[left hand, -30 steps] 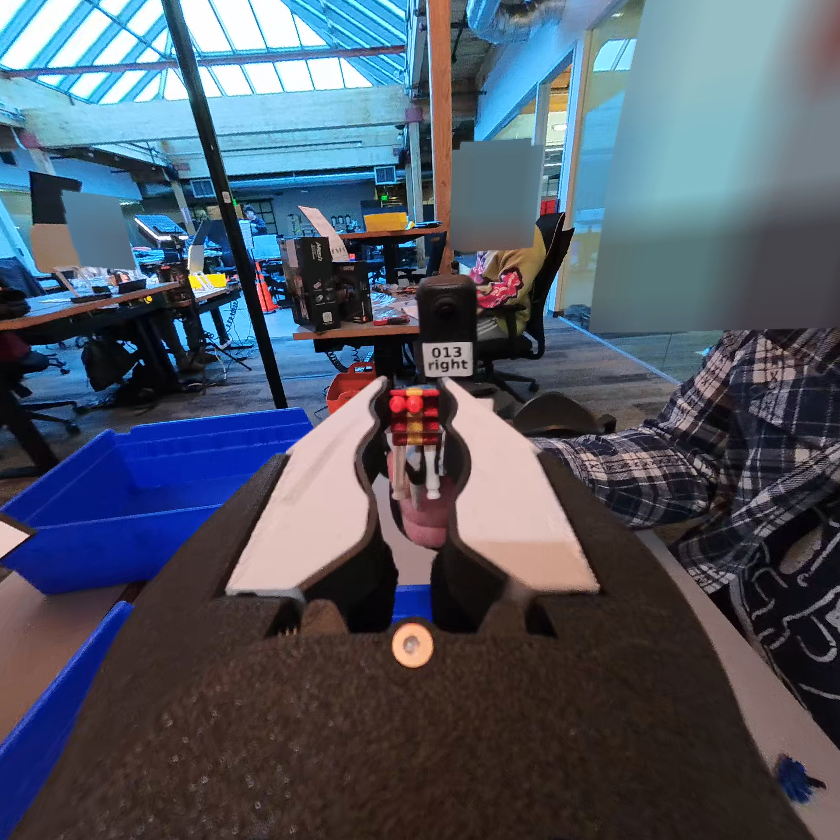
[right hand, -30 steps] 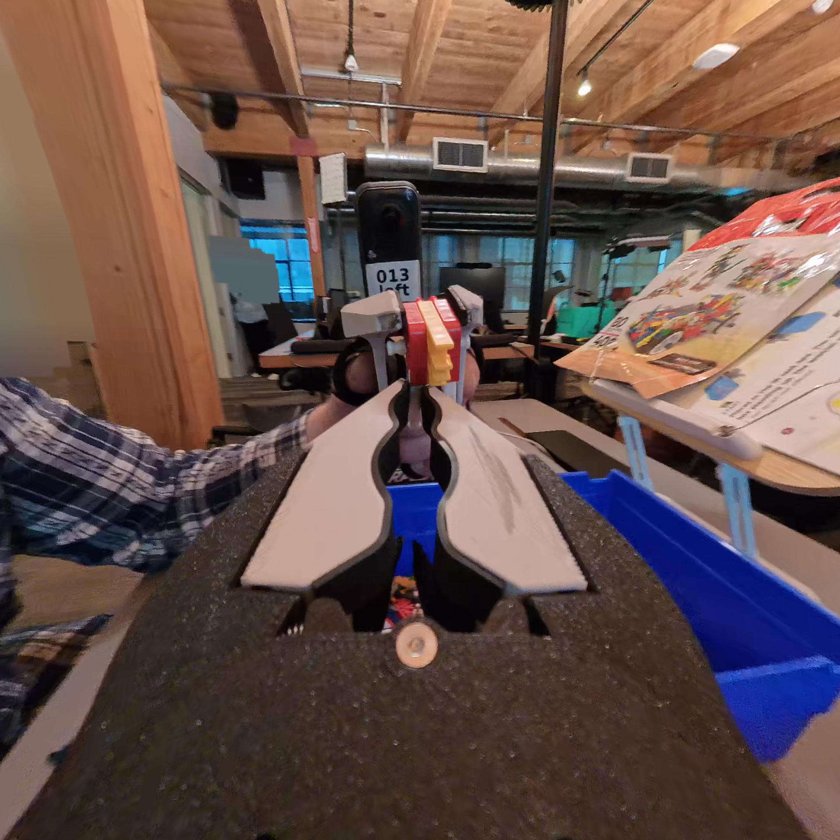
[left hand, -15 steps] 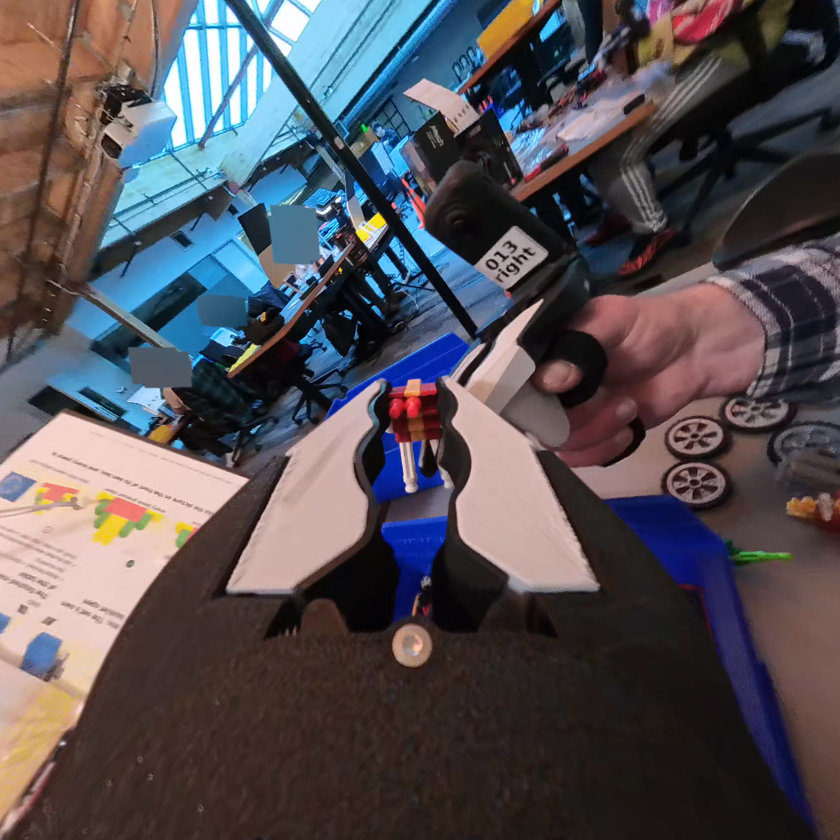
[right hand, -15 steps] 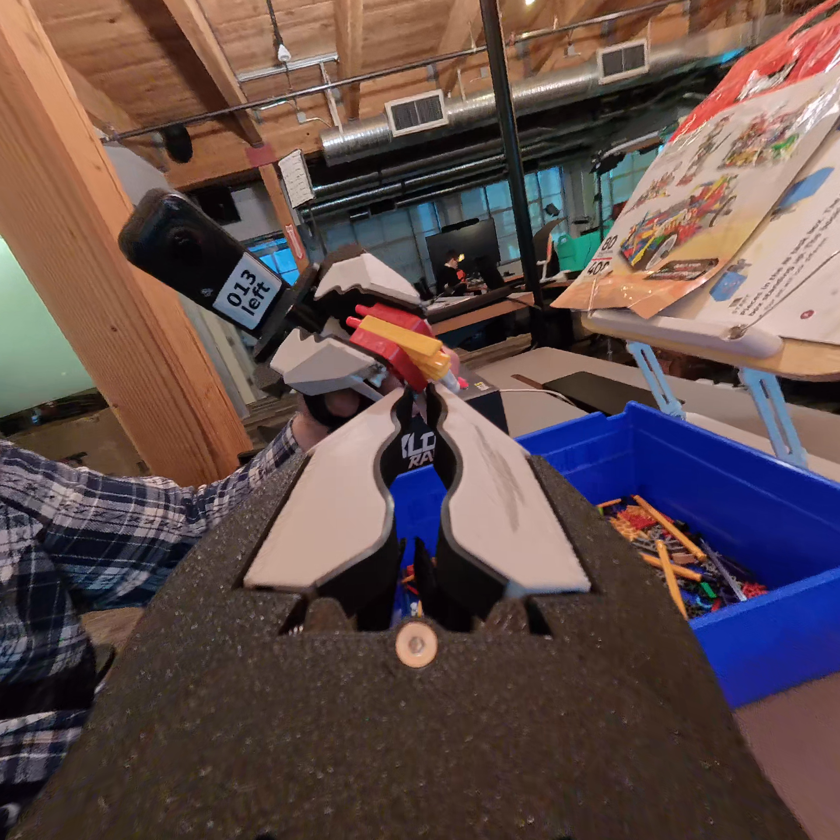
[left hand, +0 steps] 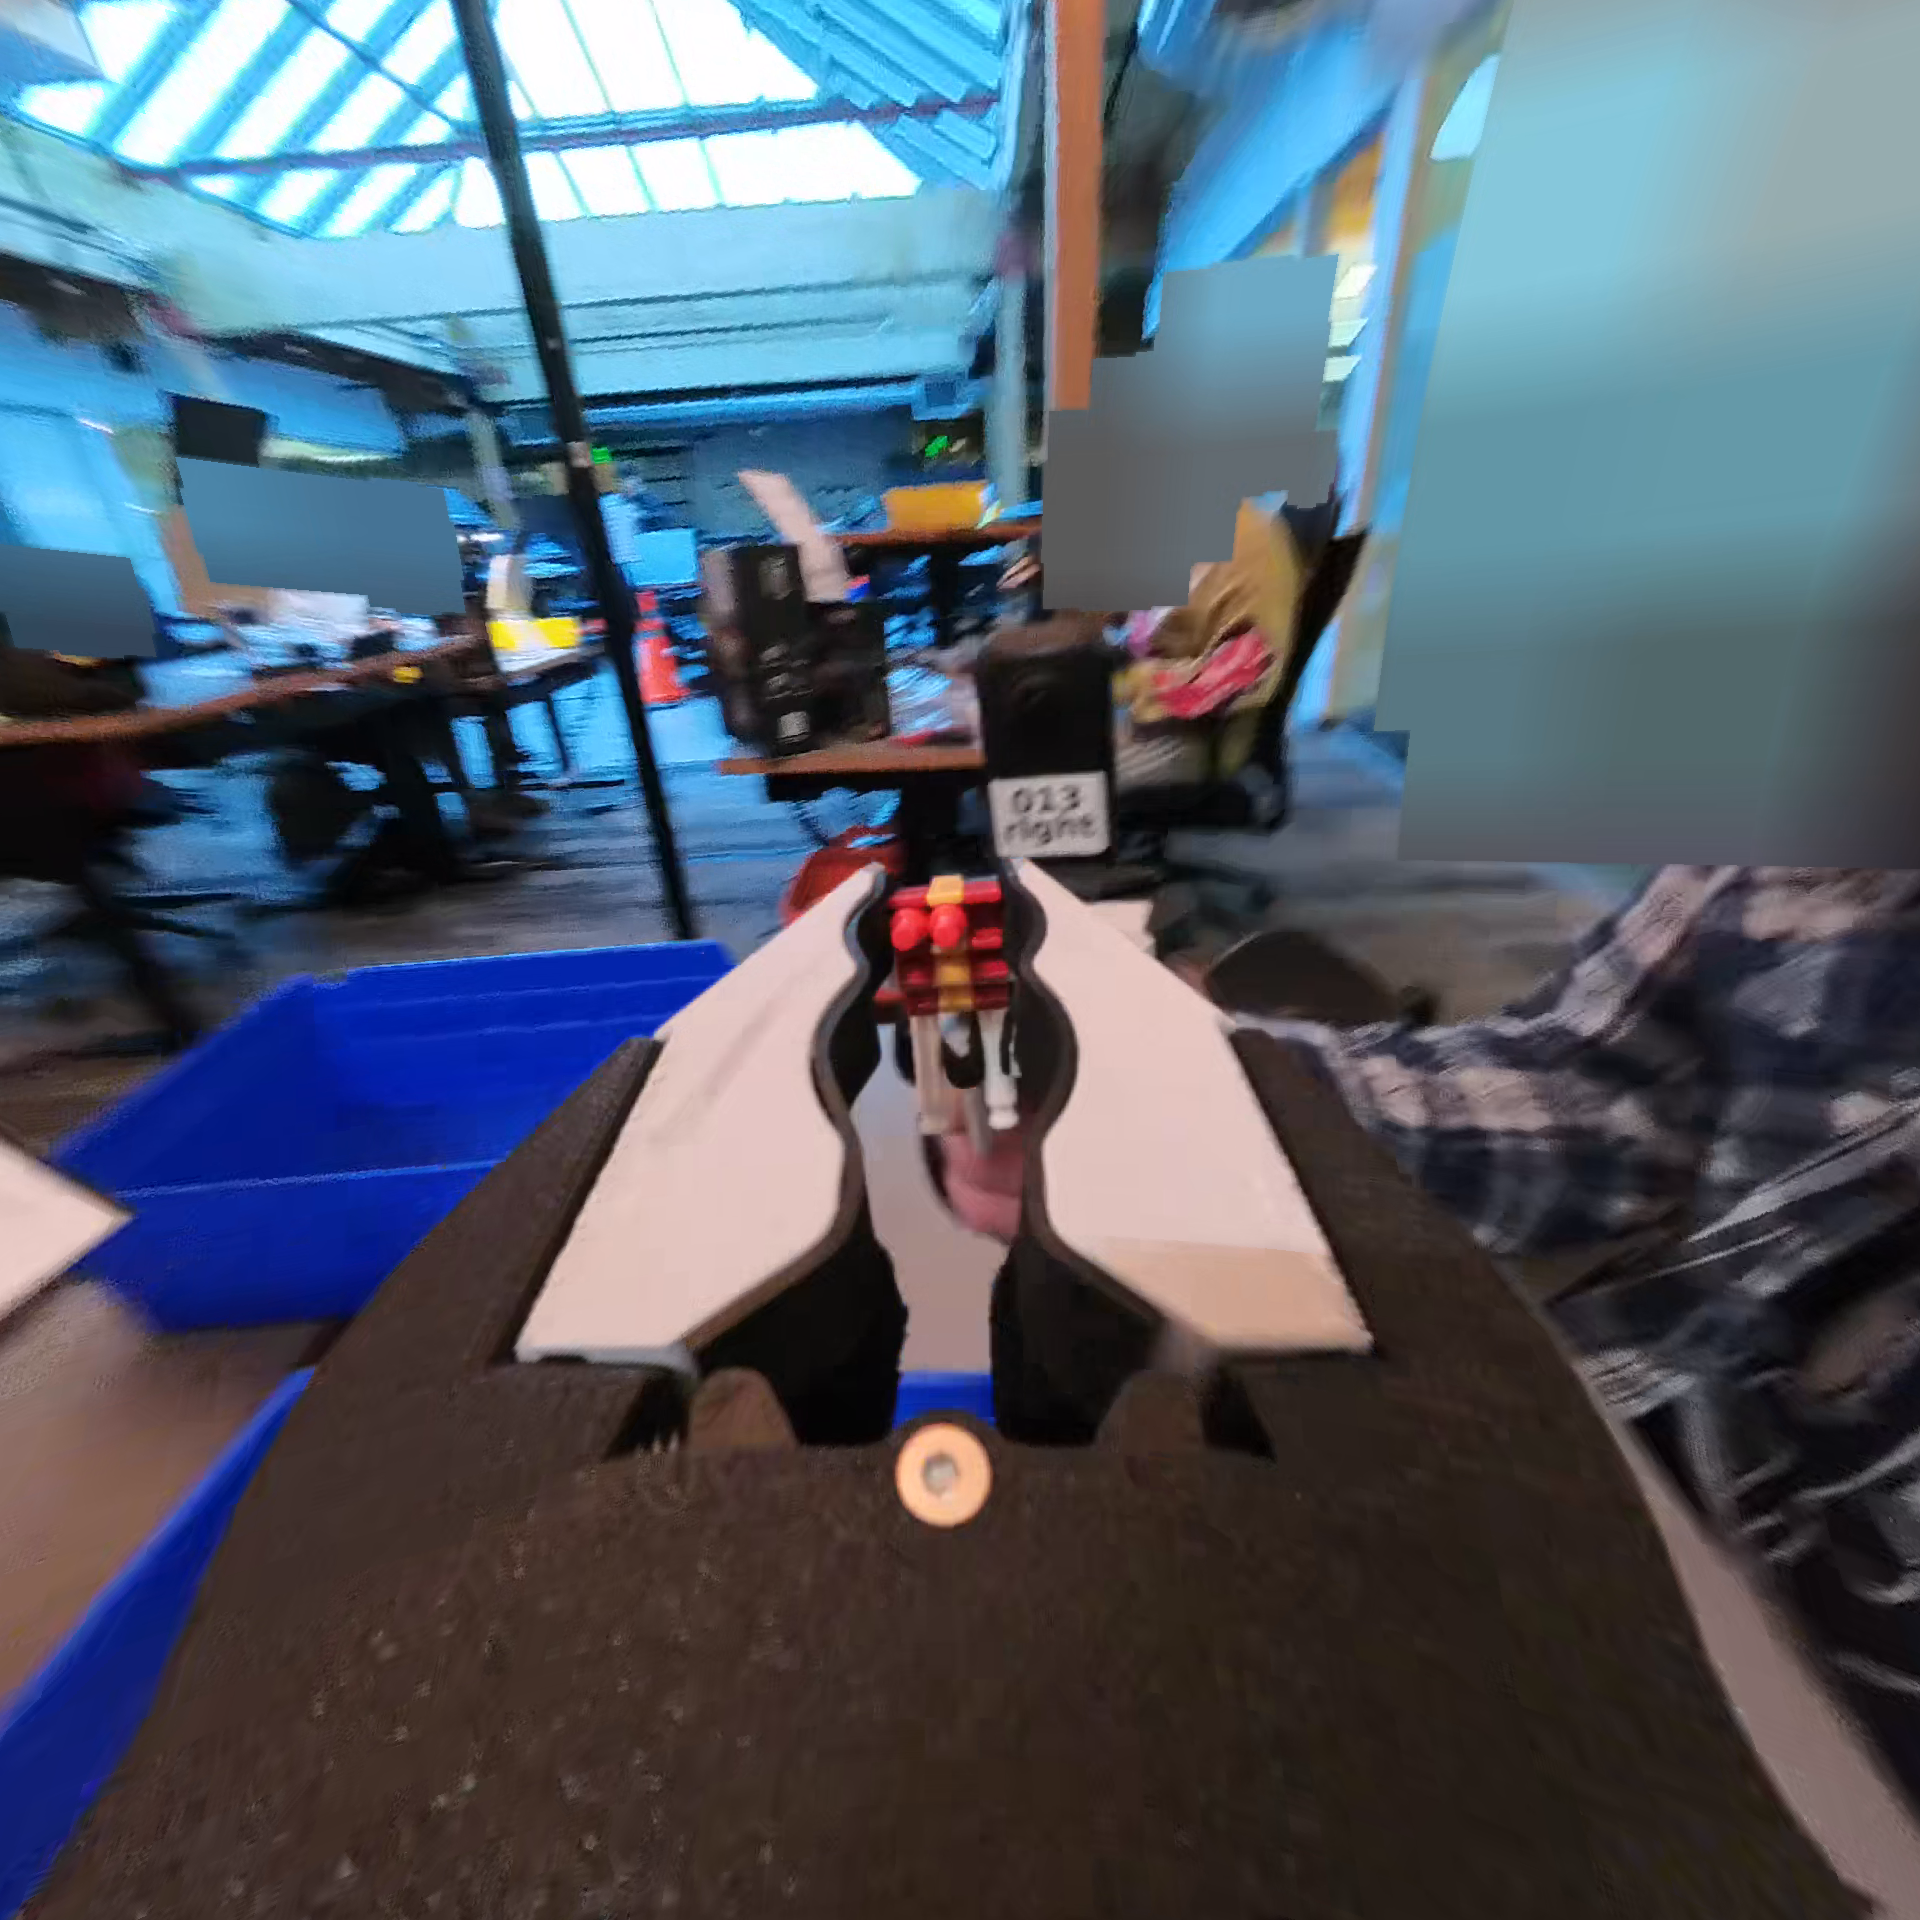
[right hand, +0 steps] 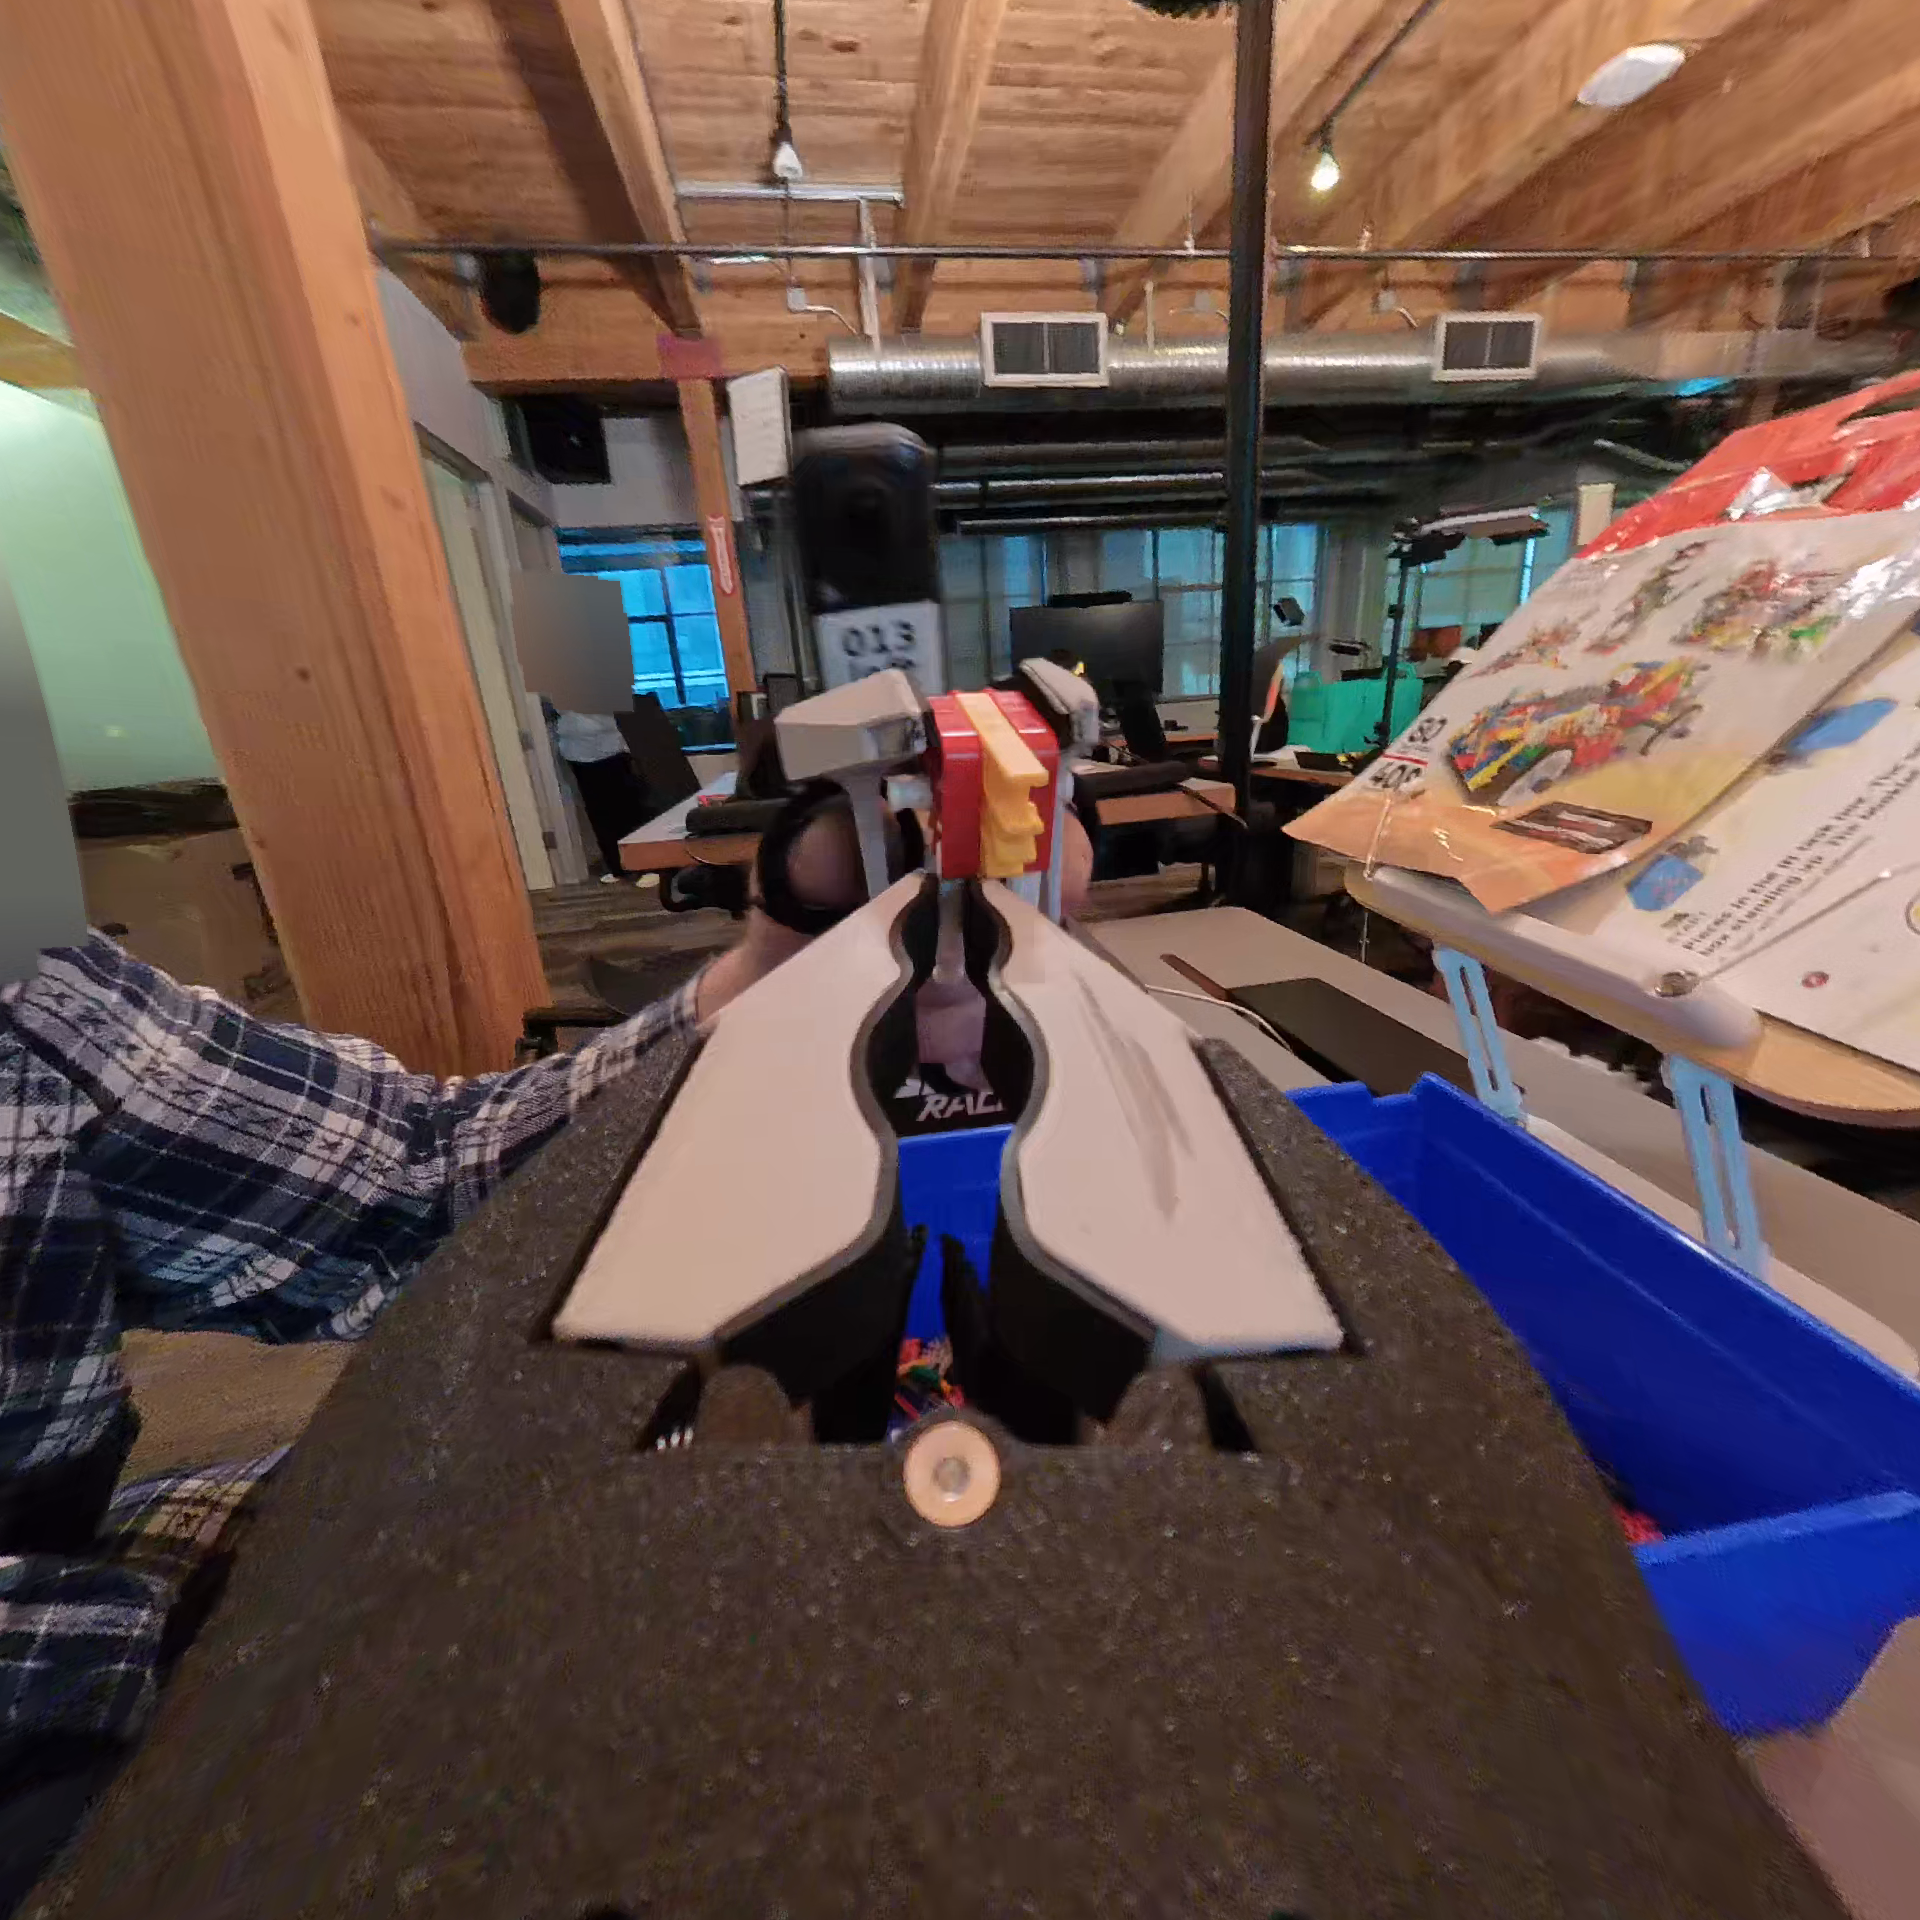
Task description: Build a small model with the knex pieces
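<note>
**Two hand-held grippers, tip to tip**

The left hand-held gripper (left hand: 948,961) is raised level, its fingers drawn in close on a small red and yellow brick assembly (left hand: 948,948). The right hand-held gripper (right hand: 951,902) faces it head-on, its tips nearly together on a thin grey pin (right hand: 948,940) hanging below that assembly. Plaid sleeves (right hand: 208,1132) reach in behind both; a hand (right hand: 821,862) wraps the far handle.

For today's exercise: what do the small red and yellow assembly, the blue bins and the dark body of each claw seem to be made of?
Red and yellow assembly: likely hard moulded plastic, glossy, with crisp edges and pale rods.
Blue bins: probably rigid plastic, smooth with a slight sheen, thin walls.
Claw bodies, left claw and right claw: seemingly foam, matte black and pebbly; the fingers look like smooth pale plastic.
</note>
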`<state>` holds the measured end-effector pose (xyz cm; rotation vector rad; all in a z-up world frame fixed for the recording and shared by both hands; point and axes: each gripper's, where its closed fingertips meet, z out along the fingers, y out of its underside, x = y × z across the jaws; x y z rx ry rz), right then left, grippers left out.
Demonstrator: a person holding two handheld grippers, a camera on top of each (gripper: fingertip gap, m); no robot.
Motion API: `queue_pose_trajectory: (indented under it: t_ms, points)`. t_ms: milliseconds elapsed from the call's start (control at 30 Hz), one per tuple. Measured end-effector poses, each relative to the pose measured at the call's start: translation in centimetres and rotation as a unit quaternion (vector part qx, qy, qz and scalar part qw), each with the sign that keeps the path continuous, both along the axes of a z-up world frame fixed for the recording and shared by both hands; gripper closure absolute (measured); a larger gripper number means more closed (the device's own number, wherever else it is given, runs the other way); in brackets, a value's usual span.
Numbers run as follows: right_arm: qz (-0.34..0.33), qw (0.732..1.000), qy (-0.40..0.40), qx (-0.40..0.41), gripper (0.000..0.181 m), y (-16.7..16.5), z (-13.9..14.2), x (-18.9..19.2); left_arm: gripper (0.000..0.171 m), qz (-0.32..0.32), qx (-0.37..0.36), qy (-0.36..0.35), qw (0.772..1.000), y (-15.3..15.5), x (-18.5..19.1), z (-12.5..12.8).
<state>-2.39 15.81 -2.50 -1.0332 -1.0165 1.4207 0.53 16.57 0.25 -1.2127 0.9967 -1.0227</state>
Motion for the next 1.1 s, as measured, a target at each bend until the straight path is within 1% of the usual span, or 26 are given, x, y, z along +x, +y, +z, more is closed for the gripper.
queue_pose_trajectory:
  t_ms: [100, 167, 267, 300, 367, 433, 467, 533, 567, 633, 700, 733, 800, 867, 900, 967, 1033, 1100]
  points:
    - [0.011, 0.999, 0.014, 0.026, 0.18, -0.9, 0.4, 0.2, 0.154, -0.074, -0.068, -0.058, 0.993, -0.7, 0.0, 0.5]
    - [0.0, 0.999, 0.016, 0.04, 0.18, -0.9, 0.5, 0.3, 0.154, -0.075, -0.08, -0.068, 0.992, -0.6, 0.1, 0.6]
    - [-0.015, 0.997, 0.014, 0.081, 0.18, -1.5, 0.9, 0.6, 0.154, -0.106, -0.111, -0.101, 0.983, -1.1, 0.4, 1.0]
    - [-0.02, 0.995, 0.013, 0.092, 0.178, -1.6, 1.0, 0.7, 0.154, -0.107, -0.115, -0.106, 0.982, -1.1, 0.5, 1.1]
    - [-0.041, 0.995, -0.001, 0.087, 0.179, -0.8, 0.8, 0.7, 0.155, -0.074, -0.111, -0.111, 0.985, -0.2, 0.5, 1.0]
    - [-0.054, 0.996, -0.012, 0.067, 0.18, 0.1, 0.4, 0.6, 0.153, -0.041, -0.088, -0.087, 0.991, 0.5, 0.3, 0.4]
    - [-0.063, 0.996, -0.014, 0.065, 0.18, 0.4, 0.3, 0.5, 0.154, -0.031, -0.092, -0.077, 0.992, 0.7, 0.2, 0.3]
    - [-0.089, 0.991, -0.027, 0.098, 0.18, 0.4, 0.2, 0.3, 0.154, -0.038, -0.109, -0.071, 0.991, 0.6, 0.0, 0.3]
    - [-0.104, 0.987, -0.039, 0.113, 0.18, 0.5, 0.1, 0.4, 0.154, -0.035, -0.108, -0.058, 0.992, 0.5, 0.0, 0.1]
    - [-0.134, 0.981, -0.066, 0.126, 0.18, 1.4, -0.5, 0.5, 0.151, -0.006, -0.09, -0.014, 0.996, 0.9, -0.4, -0.5]
    - [-0.16, 0.969, -0.107, 0.154, 0.18, 2.1, -1.5, 0.5, 0.136, 0.05, -0.057, 0.046, 0.996, 1.8, -1.4, -1.4]
    - [-0.171, 0.962, -0.126, 0.172, 0.18, 2.3, -1.9, 0.4, 0.132, 0.072, -0.029, 0.083, 0.994, 2.0, -1.8, -1.9]
    - [-0.193, 0.941, -0.169, 0.219, 0.179, 2.6, -3.1, 0.3, 0.137, 0.096, 0.026, 0.168, 0.981, 1.5, -2.1, -3.2]
    - [-0.206, 0.924, -0.2, 0.251, 0.179, 2.6, -3.8, 0.0, 0.131, 0.128, 0.06, 0.228, 0.963, 1.6, -2.6, -4.0]
    - [-0.209, 0.917, -0.21, 0.266, 0.179, 2.6, -4.1, -0.1, 0.134, 0.128, 0.077, 0.255, 0.955, 1.3, -2.7, -4.5]
    - [-0.216, 0.9, -0.234, 0.297, 0.179, 2.5, -4.7, -0.3, 0.135, 0.15, 0.101, 0.323, 0.929, 1.6, -3.2, -6.0]
    - [-0.223, 0.88, -0.262, 0.327, 0.179, 2.7, -5.6, -0.4, 0.145, 0.136, 0.116, 0.355, 0.918, 1.0, -3.0, -7.1]
    - [-0.226, 0.865, -0.282, 0.347, 0.178, 2.6, -6.2, -0.5, 0.146, 0.139, 0.126, 0.381, 0.905, 1.1, -3.1, -8.0]
